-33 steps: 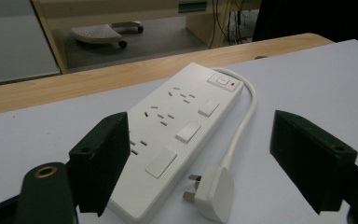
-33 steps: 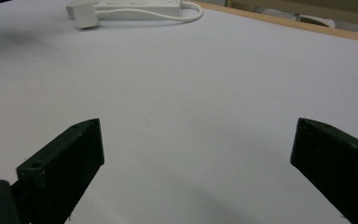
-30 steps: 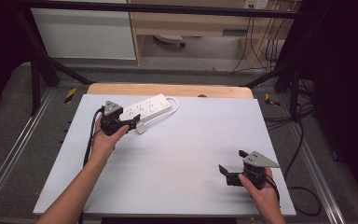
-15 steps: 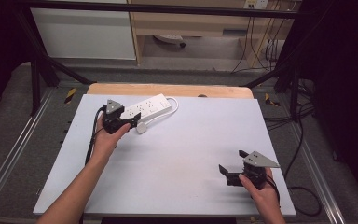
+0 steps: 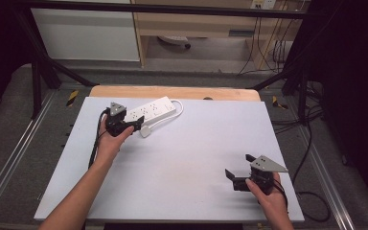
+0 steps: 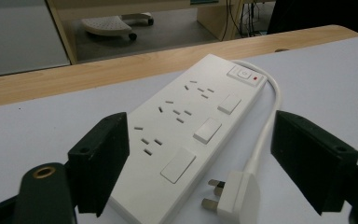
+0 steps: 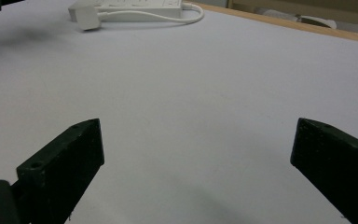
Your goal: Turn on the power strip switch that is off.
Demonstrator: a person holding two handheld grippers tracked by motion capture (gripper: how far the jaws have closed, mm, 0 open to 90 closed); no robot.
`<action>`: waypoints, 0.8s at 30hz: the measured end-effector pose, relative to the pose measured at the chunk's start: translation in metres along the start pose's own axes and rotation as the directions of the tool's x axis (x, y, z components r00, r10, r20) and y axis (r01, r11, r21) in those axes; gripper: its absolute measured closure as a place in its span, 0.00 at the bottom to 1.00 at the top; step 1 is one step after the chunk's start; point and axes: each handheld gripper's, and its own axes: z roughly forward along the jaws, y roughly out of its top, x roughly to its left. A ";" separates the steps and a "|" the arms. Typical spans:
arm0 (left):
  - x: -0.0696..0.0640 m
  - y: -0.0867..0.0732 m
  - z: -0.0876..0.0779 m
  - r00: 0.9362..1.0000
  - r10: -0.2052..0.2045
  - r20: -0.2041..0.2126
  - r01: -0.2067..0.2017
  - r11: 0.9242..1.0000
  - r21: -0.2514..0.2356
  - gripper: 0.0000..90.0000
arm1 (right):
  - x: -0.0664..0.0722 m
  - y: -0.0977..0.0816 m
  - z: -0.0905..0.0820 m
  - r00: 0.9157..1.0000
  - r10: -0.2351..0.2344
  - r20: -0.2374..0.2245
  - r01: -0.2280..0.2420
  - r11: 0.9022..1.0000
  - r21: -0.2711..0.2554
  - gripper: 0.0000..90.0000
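Note:
A white power strip (image 5: 151, 110) lies at the table's far left, its white cord looping round to a three-pin plug (image 5: 145, 132) lying loose beside it. My left gripper (image 5: 133, 123) is open right at the strip's near end. In the left gripper view the strip (image 6: 186, 128) and the plug (image 6: 233, 198) lie between the wide-spread jaws. My right gripper (image 5: 239, 169) is open over bare table at the near right. The right gripper view has the plug (image 7: 86, 21) and the strip (image 7: 140, 4) far off at the top.
The white tabletop (image 5: 191, 158) has a wooden strip (image 5: 172, 92) along its far edge. Beyond it are cabinets, a metal frame and hanging cables. A black cable (image 5: 96, 143) trails from my left gripper along the forearm.
My left gripper has crept slightly nearer the power strip's near end. The right gripper has stayed where it was.

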 end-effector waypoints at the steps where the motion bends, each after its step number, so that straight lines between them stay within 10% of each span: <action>1: 0.001 0.000 0.000 1.000 0.000 -0.002 0.000 1.000 0.002 0.20 | 0.000 0.000 0.000 1.000 -0.001 0.000 0.001 1.000 0.001 0.03; 24: -0.001 0.004 0.017 1.000 0.007 -0.017 -0.007 0.999 0.032 0.13 | -0.001 -0.001 -0.001 1.000 0.003 -0.003 -0.003 1.000 -0.001 0.03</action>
